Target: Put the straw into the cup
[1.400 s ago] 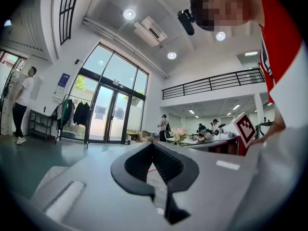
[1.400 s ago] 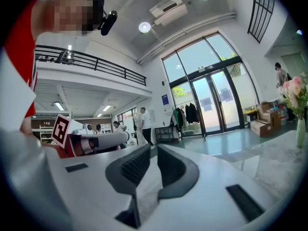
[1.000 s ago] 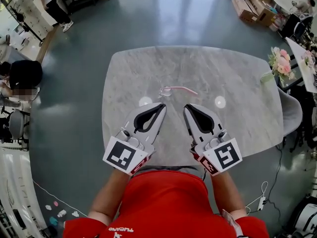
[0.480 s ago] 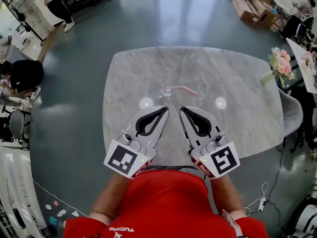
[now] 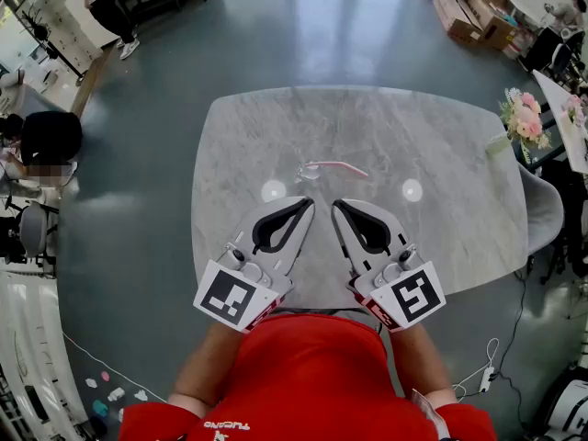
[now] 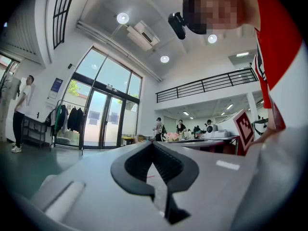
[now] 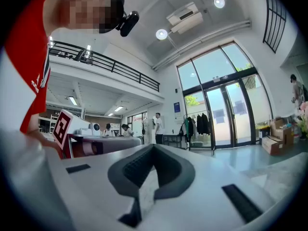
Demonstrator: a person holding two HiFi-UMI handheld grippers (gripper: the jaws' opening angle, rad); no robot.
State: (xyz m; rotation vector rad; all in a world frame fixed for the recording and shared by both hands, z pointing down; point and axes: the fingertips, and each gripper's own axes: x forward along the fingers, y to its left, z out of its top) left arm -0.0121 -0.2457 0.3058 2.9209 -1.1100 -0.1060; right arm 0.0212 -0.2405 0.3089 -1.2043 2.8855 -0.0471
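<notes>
While a person in a red shirt [image 5: 303, 375] stands at the near edge of a grey, marble-veined table [image 5: 450, 154] with rounded corners, both tools point level across the stone. At far left, a dark-clothed figure [image 5: 48, 138] crouches on the glossy grey-green floor [image 5: 138, 200], and another person [image 5: 103, 5] stands near dark shelving.

The left gripper [image 5: 307, 201], white plastic with black ribbed pads and a black-and-white marker cube [image 5: 234, 294] at its rear, has its jaw tips pressed together on nothing, leaving only a lozenge-shaped gap behind them. Just beyond its tips sits the small clear cup [image 5: 306, 170]; the thin pink straw [image 5: 338, 165] lies flat on the tabletop, outside the cup, with its left end right beside it and the rest running rightward. Whether straw and cup touch cannot be told.

The right gripper [image 5: 335, 204], a mirror twin with its own marker cube [image 5: 415, 292], is likewise closed tip to tip and empty. Two round ceiling-light reflections [image 5: 411, 189] glint on the polished stone. At right, pink flowers [image 5: 524, 114] stand off the table's edge, with cardboard boxes [image 5: 464, 12] beyond.
</notes>
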